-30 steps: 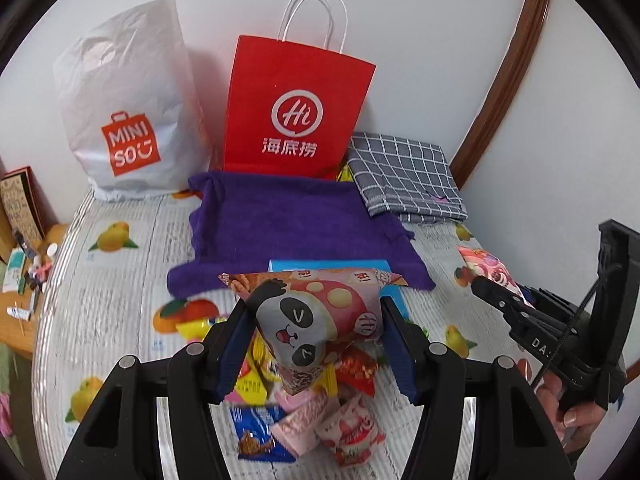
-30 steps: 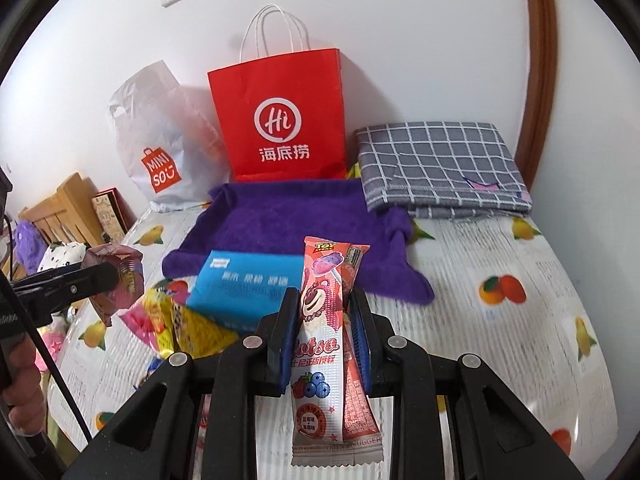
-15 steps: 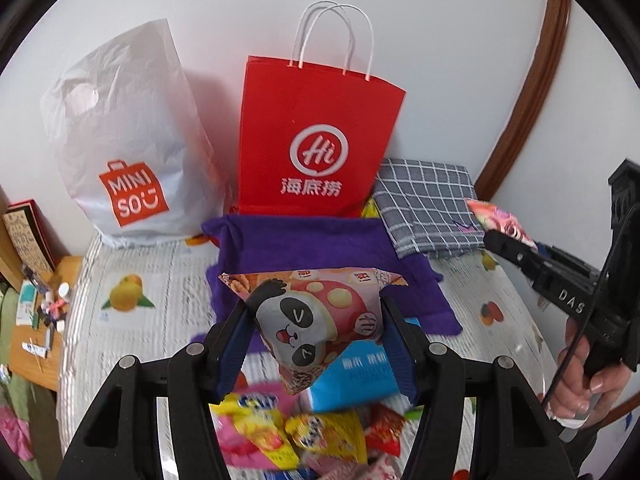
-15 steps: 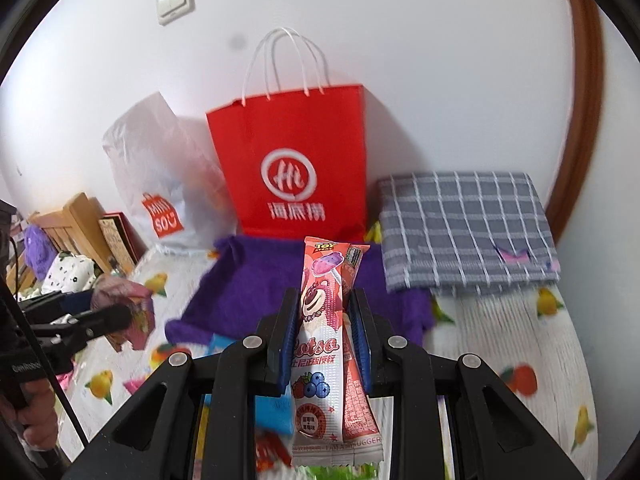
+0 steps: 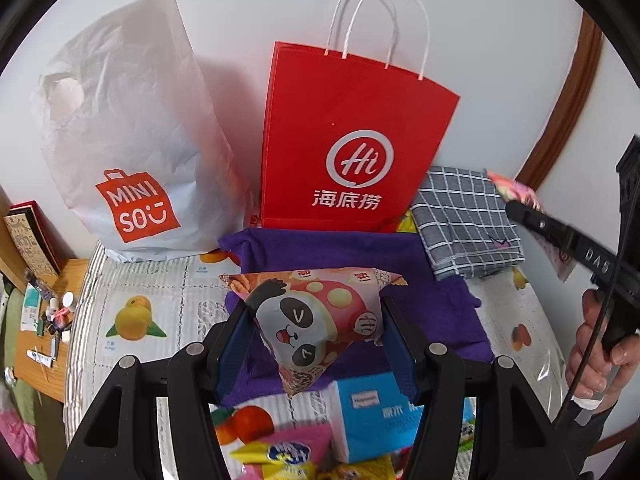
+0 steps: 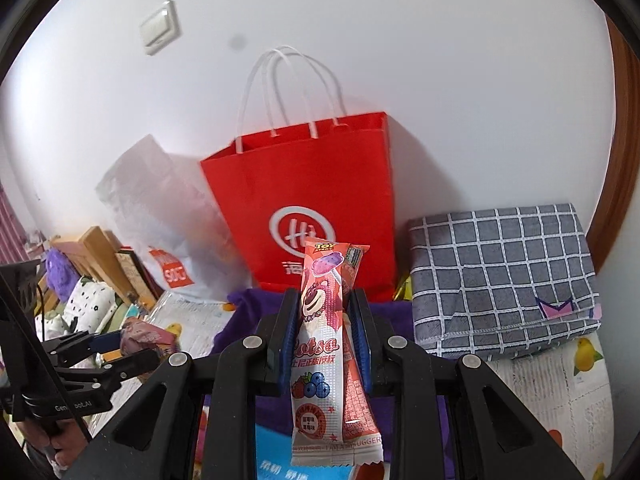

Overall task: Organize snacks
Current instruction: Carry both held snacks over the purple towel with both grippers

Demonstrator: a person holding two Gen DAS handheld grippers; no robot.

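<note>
- The left tool (image 5: 316, 332) grips a puffy panda snack packet (image 5: 316, 316) between its blue pads (image 5: 236, 344); the packet sits crosswise in the jaws, its top seam above the fingertips and its lower corner hanging down between the fingers.
- The right tool (image 6: 324, 328) is clamped narrow on a pink Lotso snack packet (image 6: 324, 344), which stands upright in the jaws, its top rising above the fingertips and its long lower part hanging below them.
- Below and nearest the left tool lie loose snacks (image 5: 280, 456) and a blue box (image 5: 384, 412) on a fruit-printed cover (image 5: 132, 320).
- In the left wrist view the right tool shows at the right edge, held by a hand (image 5: 600, 352), with the pink packet's end sticking out past its tip.
- In the right wrist view the left tool (image 6: 132, 350) shows at the lower left, with the panda packet in it.
- Just beyond both held packets a purple towel (image 5: 340, 252) is spread on the cover.
- Right of the towel lies a folded grey checked cloth (image 6: 500, 276), overlapping the towel's edge.
- Behind the towel a red paper bag (image 5: 352, 140) with white handles stands upright against the wall, its mouth open at the top.
- Left of it, touching it, stands a white Miniso plastic bag (image 5: 128, 132).
</note>
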